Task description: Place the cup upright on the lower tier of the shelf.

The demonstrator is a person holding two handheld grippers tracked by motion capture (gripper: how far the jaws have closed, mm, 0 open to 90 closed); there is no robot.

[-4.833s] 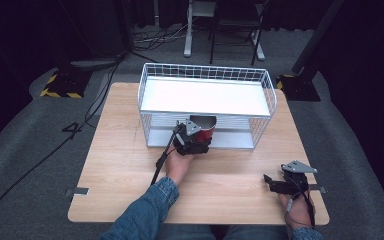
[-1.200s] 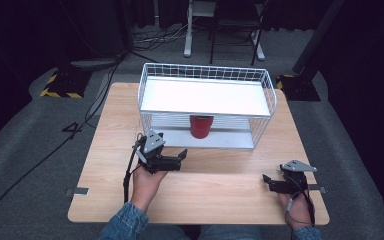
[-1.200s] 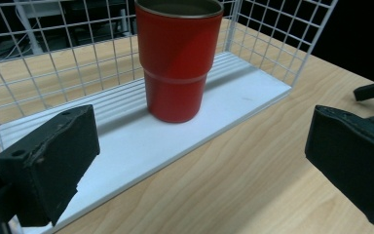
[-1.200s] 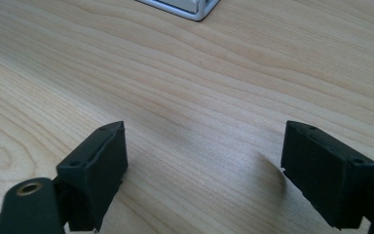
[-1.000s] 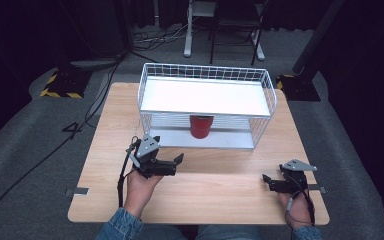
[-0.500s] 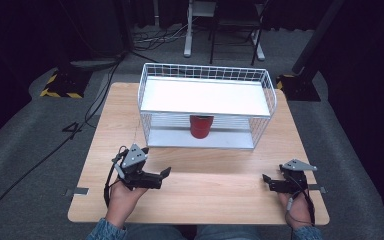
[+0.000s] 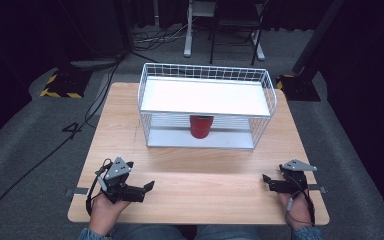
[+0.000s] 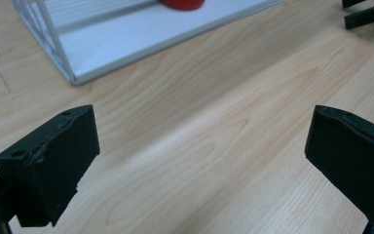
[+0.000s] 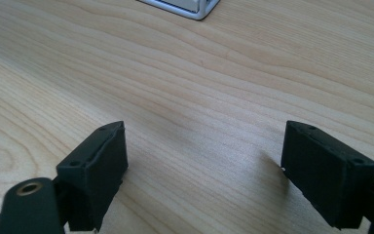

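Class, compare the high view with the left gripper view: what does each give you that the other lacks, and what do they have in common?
High view: the whole wire rack with its white upper shelf, and the dark floor around the table. Left gripper view: a close look along the left tongs, black jaws standing apart over bare wood. Shared: the red cup on the rack's lower shelf, the wooden table, and the right tongs.
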